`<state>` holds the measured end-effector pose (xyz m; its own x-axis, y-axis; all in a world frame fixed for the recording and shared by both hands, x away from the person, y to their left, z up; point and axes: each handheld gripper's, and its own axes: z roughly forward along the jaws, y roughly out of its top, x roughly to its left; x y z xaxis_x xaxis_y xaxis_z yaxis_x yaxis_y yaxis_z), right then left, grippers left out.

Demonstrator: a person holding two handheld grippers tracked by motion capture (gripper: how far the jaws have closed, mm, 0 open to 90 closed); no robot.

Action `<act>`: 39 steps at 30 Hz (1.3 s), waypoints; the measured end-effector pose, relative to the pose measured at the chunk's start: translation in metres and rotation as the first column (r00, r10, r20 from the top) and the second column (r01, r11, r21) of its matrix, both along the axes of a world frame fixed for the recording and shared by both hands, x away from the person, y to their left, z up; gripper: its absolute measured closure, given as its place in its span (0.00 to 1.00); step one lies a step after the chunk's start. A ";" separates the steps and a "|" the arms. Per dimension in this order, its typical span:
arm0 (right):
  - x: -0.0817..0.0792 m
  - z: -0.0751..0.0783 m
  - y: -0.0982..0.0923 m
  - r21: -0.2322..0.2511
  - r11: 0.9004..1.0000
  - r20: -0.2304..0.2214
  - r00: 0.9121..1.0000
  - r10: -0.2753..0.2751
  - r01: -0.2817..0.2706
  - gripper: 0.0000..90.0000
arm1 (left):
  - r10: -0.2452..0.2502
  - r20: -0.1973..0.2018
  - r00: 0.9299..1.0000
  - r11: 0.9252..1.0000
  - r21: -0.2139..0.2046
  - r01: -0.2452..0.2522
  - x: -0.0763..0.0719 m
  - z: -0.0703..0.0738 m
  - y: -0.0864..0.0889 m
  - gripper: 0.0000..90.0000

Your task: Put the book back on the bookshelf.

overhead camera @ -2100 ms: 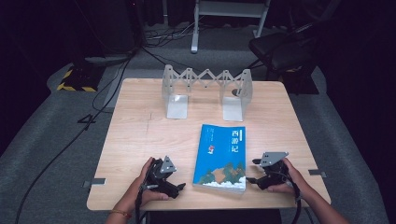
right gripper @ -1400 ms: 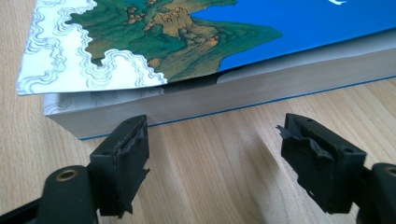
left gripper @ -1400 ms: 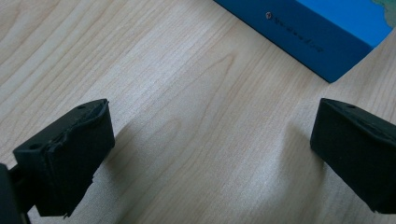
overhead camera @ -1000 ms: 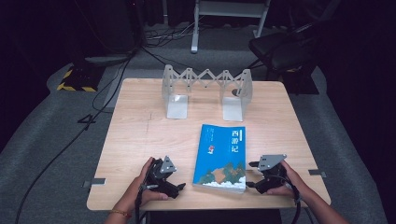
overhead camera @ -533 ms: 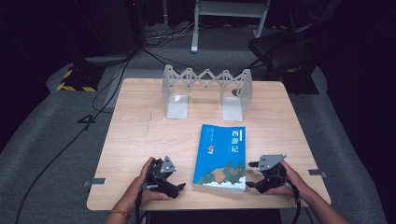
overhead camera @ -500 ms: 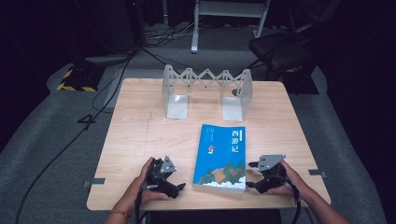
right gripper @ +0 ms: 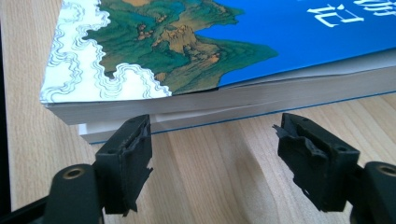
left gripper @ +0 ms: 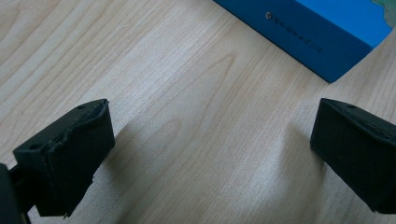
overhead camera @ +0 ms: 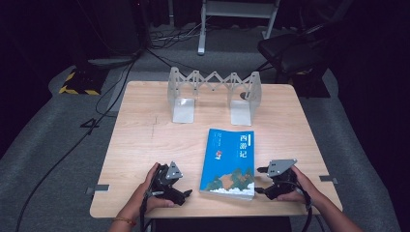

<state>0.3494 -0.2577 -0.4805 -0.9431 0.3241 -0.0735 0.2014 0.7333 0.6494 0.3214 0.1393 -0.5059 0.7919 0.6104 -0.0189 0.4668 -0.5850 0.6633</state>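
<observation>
Book (overhead camera: 228, 163) lies flat near the table's (overhead camera: 145, 140) front edge; our right gripper (right gripper: 212, 154), jaws just narrowing yet open, faces its fore-edge; left gripper (left gripper: 210, 140) open beside its spine.

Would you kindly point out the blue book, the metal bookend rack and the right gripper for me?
blue book (overhead camera: 231, 155): high view, middle of its front cover.
metal bookend rack (overhead camera: 183, 110): high view, its left foot plate.
right gripper (overhead camera: 260, 180): high view, midway between its open fingertips, beside the book's edge.
</observation>
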 end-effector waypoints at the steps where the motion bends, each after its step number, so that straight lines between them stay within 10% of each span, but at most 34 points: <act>1: 0.000 0.000 0.000 -0.009 1.000 0.004 1.000 0.008 -0.008 0.31 | 0.000 0.000 1.000 1.000 0.000 0.000 0.000 0.000 0.000 0.00; 36: 0.003 0.005 0.004 0.049 0.999 0.001 1.000 0.000 0.000 0.33 | 0.012 -0.007 1.000 1.000 0.020 -0.012 0.000 0.002 0.001 0.01; 39: 0.002 0.006 0.008 0.048 0.999 0.010 1.000 0.002 -0.003 0.33 | 0.021 -0.011 1.000 1.000 0.018 -0.021 -0.002 0.005 0.001 0.18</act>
<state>0.3514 -0.2501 -0.4745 -0.9433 0.3251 -0.0675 0.1926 0.7014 0.6863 0.3197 0.1399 -0.5005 0.7785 0.6274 -0.0163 0.4865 -0.5869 0.6472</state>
